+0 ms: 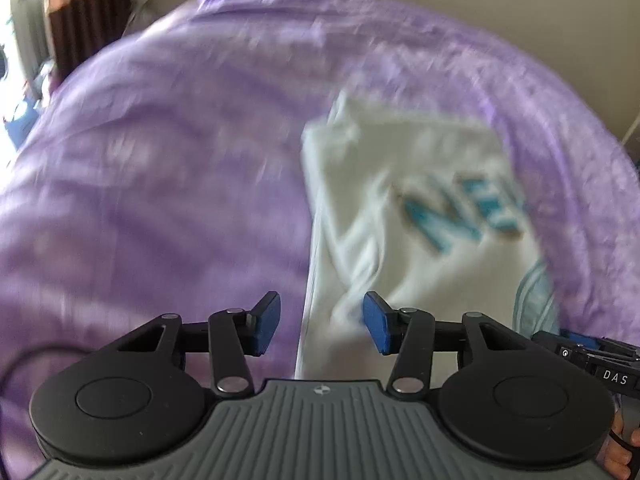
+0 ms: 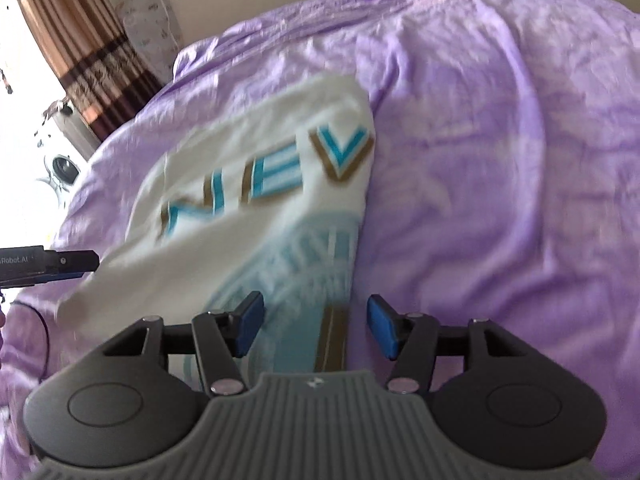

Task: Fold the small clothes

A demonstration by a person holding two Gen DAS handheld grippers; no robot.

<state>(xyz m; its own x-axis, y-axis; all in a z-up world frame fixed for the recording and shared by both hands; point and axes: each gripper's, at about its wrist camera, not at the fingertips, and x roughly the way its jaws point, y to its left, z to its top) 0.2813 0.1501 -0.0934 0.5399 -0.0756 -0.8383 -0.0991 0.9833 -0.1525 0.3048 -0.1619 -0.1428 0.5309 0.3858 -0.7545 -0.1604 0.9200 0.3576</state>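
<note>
1. Both blue pads (image 1: pixel 267 322) of the left gripper (image 1: pixel 322 322) stand wide apart with nothing between them; they hang above the near left edge of the white shirt (image 1: pixel 404 216), and whether they touch it cannot be told through the blur.
2. Blue pads (image 2: pixel 382 326) of the right gripper (image 2: pixel 316 326) are likewise spread wide and hold nothing; the gap between them sits over the shirt's near right edge, where a pale blue round print and a brown stripe show.
3. Folded to a narrow shape, the white shirt (image 2: pixel 248 216) lies flat on the purple bedspread (image 2: pixel 500 160), with blue letters edged in brown reading "NEV" across its upper part.
4. From the right wrist view, the left gripper's tip (image 2: pixel 60 264) shows at the left edge, just beside the shirt's left side.
5. From the left wrist view, the right gripper (image 1: pixel 588 356) shows at the lower right, near the shirt's corner.
6. A brown striped curtain (image 2: pixel 80 52) hangs by a bright window beyond the bed.
</note>
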